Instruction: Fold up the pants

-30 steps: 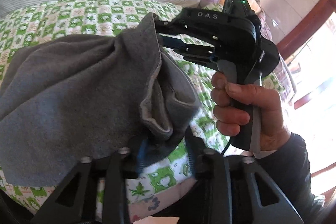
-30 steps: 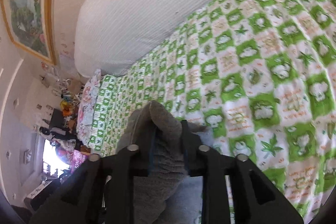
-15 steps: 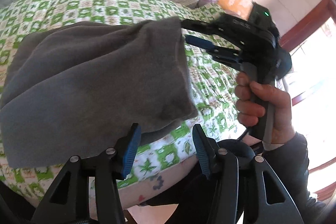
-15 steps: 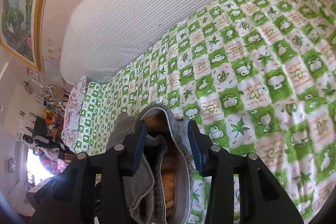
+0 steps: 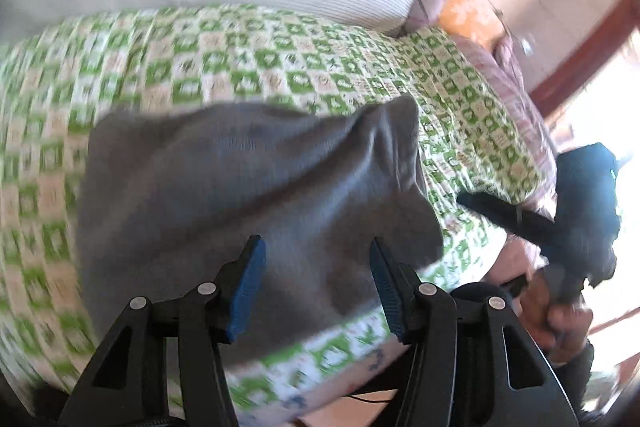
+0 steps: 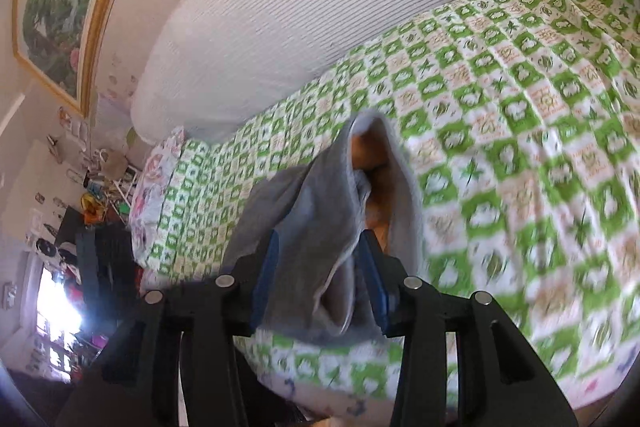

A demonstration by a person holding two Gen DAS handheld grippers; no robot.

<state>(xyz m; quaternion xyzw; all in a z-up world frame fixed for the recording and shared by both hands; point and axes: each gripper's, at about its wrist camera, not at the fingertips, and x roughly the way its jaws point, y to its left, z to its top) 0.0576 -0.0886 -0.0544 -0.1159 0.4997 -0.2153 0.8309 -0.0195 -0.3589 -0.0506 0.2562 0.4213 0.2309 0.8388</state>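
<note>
Grey pants [image 5: 240, 195] lie folded on the green checked bedspread [image 5: 240, 67], with one corner standing up at the right. My left gripper [image 5: 316, 287] hovers just in front of them near the bed's front edge; its jaws are opening and the blue pads [image 5: 248, 287] touch no cloth. In the right wrist view the pants' open end [image 6: 340, 211] shows an orange lining between the fingers of my right gripper [image 6: 320, 279], which stands open. In the left wrist view the right gripper [image 5: 476, 205], held in a hand [image 5: 560, 311], is clear of the pants.
A long white striped bolster [image 6: 320, 7] runs along the far side of the bed. Pink patterned pillows [image 5: 508, 67] lie at one end. A framed painting [image 6: 60, 7] hangs on the wall above cluttered shelves [image 6: 96, 203]. The bed's front edge [image 5: 340, 359] is just below the grippers.
Both grippers let go of the pants and drew back toward the bed's edge, jaws widening. The pants dropped from a bunched, lifted shape to lie flat on the bedspread.
</note>
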